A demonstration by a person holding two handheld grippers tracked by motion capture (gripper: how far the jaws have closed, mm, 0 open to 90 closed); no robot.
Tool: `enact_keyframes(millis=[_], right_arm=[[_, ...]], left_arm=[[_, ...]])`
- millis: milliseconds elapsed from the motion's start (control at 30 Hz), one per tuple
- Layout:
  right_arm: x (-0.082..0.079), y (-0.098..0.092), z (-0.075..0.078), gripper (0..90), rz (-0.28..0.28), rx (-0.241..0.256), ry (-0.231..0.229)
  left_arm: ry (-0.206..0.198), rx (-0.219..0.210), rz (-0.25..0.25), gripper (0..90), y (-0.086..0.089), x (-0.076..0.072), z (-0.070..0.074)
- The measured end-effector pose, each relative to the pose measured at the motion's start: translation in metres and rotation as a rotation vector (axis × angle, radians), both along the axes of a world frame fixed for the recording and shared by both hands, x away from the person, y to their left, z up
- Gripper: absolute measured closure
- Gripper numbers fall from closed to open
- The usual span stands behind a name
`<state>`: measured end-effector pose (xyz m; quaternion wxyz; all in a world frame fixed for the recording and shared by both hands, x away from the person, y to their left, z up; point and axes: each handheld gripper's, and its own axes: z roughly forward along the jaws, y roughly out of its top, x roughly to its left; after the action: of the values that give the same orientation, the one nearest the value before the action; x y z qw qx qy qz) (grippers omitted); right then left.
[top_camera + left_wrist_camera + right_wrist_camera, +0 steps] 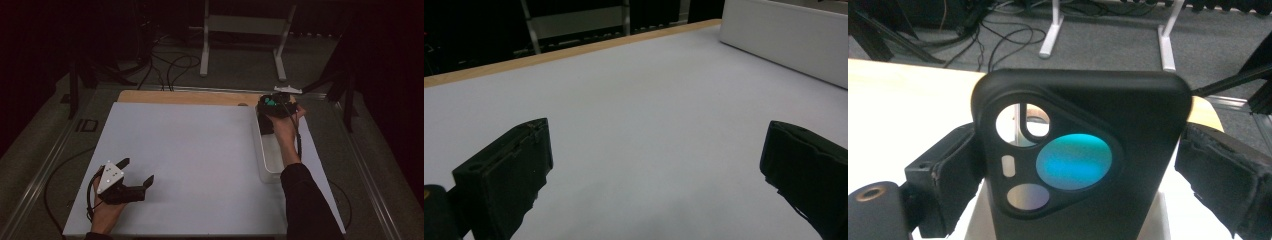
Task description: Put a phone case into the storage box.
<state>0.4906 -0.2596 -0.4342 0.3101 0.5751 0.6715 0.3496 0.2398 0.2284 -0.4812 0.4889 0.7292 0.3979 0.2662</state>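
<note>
Jaws clamped on either side of a black phone case (1083,160), the right gripper (276,106) holds it upright over the far end of a white tray (270,167) at the table's far right corner. Seen from the right gripper view, the case stands between the two black jaws with its camera cutout facing the lens: a rounded triangular recess holding a teal-tinted disc, a smaller grey disc below it, a slim pill-shaped slot and an open hole through which the floor shows. Its lower part dips toward the tray's pale wall. From the high view, the person's right hand (285,127) wraps the gripper from the near side, the dark sleeve running along the tray's right edge.

Well apart, at the near left corner, the left gripper (136,174) rests low over the white table (200,150), its jaws spread wide with nothing between them. The left gripper view looks across bare tabletop to the wooden far edge (574,50), with the tray's long white side at the upper right. Beyond the table, a white metal stand (245,40) and loose cables (170,65) lie on the dim floor.
</note>
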Motion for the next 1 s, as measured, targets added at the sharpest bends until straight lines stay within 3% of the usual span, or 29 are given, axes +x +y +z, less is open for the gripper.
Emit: enact_keyframes(millis=[433, 600, 1000], right_arm=[[0.0026, 0.0001, -0.0009, 7.2, 0.021, -0.003, 0.008], [0.0026, 0.0005, -0.0002, 7.2, 0.053, 0.023, 0.002], [-0.0048, -0.0019, 0.0071, 7.4, 0.06, 0.044, -0.022]], left_arm=[[0.001, 0.0, 0.001, 1.0, 0.0002, -0.0001, -0.0001], [0.0, -0.004, 0.001, 1.0, 0.0003, -0.0002, 0.0], [0.0, -0.004, 0.001, 1.0, -0.0001, -0.0003, 0.0001]])
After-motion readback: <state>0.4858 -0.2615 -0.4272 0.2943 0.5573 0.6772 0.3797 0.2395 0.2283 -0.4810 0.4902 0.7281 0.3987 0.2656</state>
